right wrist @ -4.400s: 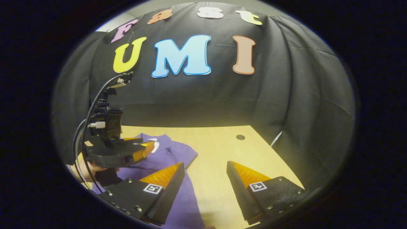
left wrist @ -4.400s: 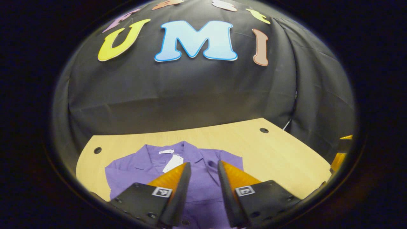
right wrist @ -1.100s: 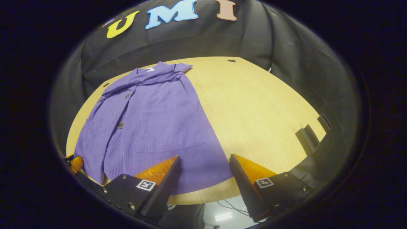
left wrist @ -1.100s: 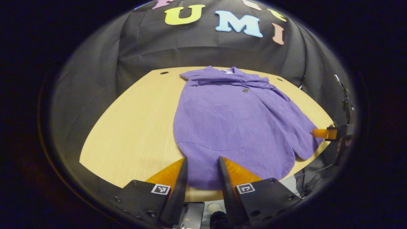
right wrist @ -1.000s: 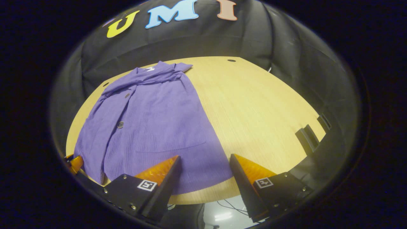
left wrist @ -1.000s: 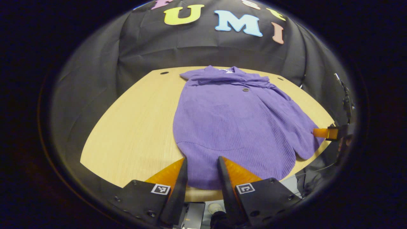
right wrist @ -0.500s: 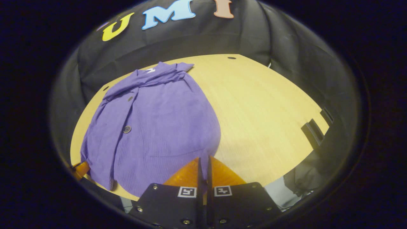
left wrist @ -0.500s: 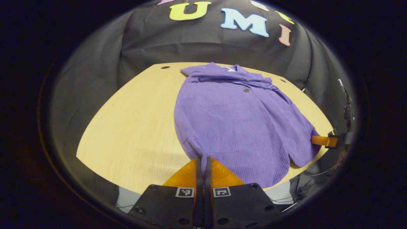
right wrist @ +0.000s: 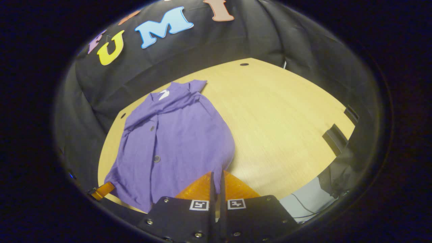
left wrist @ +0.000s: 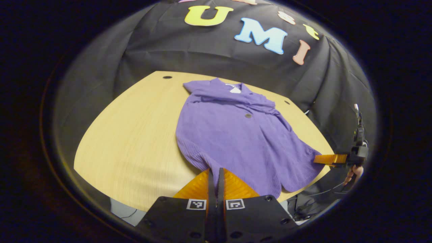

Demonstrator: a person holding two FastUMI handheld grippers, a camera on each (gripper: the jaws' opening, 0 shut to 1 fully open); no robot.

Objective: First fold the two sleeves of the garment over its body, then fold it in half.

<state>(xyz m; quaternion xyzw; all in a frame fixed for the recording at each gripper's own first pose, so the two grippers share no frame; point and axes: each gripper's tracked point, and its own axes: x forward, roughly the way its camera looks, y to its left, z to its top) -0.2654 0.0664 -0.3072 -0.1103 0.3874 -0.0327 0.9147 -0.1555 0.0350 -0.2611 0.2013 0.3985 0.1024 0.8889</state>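
left gripper view has the left claw (left wrist: pixel 215 172) pressed together on the near hem of the purple garment (left wrist: pixel 236 141), and farther off at the right edge the right claw (left wrist: pixel 329 158) grips the hem's other corner. right gripper view shows the right claw (right wrist: pixel 217 177) pinching that hem, with the garment lying buttoned, collar at the far end, on the wooden surface (right wrist: pixel 287 114).
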